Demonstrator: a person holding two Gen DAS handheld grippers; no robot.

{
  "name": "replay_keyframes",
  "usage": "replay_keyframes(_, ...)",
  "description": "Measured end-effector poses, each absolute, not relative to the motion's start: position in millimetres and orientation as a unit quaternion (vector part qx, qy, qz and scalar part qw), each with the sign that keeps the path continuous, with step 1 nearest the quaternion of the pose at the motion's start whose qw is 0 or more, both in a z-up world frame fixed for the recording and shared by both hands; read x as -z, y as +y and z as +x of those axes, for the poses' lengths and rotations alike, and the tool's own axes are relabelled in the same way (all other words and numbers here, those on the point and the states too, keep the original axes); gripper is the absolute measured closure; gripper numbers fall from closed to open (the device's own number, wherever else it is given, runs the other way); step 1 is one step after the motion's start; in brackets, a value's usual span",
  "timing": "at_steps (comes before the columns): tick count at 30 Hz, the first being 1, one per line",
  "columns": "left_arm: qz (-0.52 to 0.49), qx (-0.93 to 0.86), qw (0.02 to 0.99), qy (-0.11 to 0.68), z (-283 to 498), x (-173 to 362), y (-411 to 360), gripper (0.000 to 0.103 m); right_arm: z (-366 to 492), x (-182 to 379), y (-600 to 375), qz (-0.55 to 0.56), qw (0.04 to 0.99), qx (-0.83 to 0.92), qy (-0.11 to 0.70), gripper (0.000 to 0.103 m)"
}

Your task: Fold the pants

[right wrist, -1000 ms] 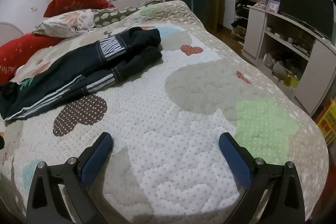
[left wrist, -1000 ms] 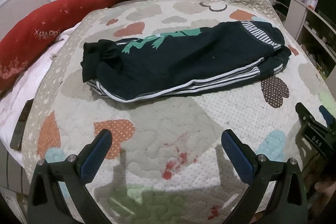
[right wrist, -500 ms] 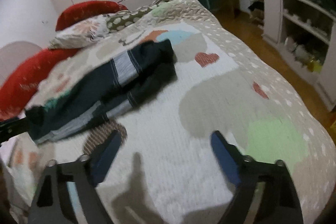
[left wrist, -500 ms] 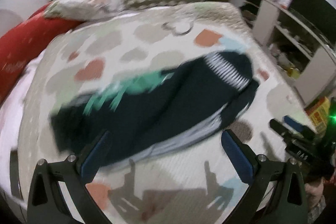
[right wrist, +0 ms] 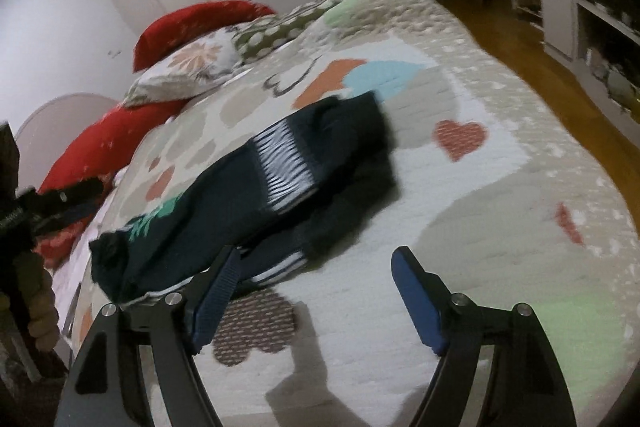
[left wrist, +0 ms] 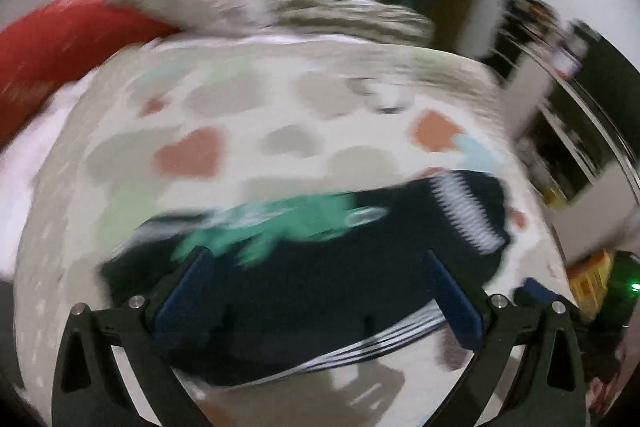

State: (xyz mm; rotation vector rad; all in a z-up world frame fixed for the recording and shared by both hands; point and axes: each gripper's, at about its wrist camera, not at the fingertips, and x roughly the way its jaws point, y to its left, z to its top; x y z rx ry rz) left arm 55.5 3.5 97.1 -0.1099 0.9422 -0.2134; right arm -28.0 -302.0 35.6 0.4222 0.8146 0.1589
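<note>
Left wrist view: left gripper (left wrist: 320,295) is hanging w/ jaws spread wide, navy pants (left wrist: 320,267) lying just ahead between them on heart quilt (left wrist: 280,115). Right gripper (right wrist: 316,291) is gaping too, pants (right wrist: 256,195) ahead-left, red pillows (right wrist: 192,27) beyond.

Navy pants (right wrist: 248,203) with white stripes and green print; cream quilt (right wrist: 460,219) patterned with hearts; red pillows (right wrist: 192,23) beyond.
</note>
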Motion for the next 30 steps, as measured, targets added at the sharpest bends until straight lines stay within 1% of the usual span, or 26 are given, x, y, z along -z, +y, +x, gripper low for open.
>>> replay_keyframes(4, -0.114, 0.016, 0.866, 0.487, 49, -61, 88, 0.0, -20, -46, -260, 0.182, 0.891, -0.118, 0.399, 0.021)
replay_keyframes(7, -0.165, 0.003, 0.846, 0.507, 38, -38, 127, 0.002, -9, -59, -219, 0.156, 0.888, -0.155, 0.405, 0.021)
replay_keyframes(10, -0.204, 0.014, 0.841, 0.502, 22, -28, 150, 0.004, 6, -73, -170, 0.119, 0.88, -0.195, 0.416, 0.021)
replay_keyframes(13, -0.227, 0.036, 0.842, 0.489, 5, -25, 160, 0.004, 26, -81, -112, 0.081, 0.863, -0.239, 0.438, 0.021)
replay_keyframes(17, -0.223, 0.047, 0.855, 0.466, -14, -28, 165, 0.004, 58, -80, -27, 0.025, 0.83, -0.285, 0.479, 0.021)
replay_keyframes(24, -0.21, 0.055, 0.872, 0.439, -36, -34, 180, 0.004, 106, -43, 87, -0.089, 0.779, -0.261, 0.563, 0.021)
replay_keyframes(27, -0.216, 0.062, 0.868, 0.444, -36, -29, 182, 0.004, 118, -21, 111, -0.15, 0.759, -0.227, 0.591, 0.022)
replay_keyframes(28, -0.218, 0.064, 0.867, 0.443, -36, -28, 182, 0.004, 118, -14, 115, -0.177, 0.754, -0.211, 0.596, 0.026)
replay_keyframes(29, -0.218, 0.064, 0.867, 0.443, -36, -28, 182, 0.004, 118, -13, 115, -0.195, 0.755, -0.196, 0.594, 0.049)
replay_keyframes(30, -0.217, 0.066, 0.868, 0.442, -36, -28, 181, 0.004, 117, -16, 112, -0.197, 0.761, -0.188, 0.589, 0.067)
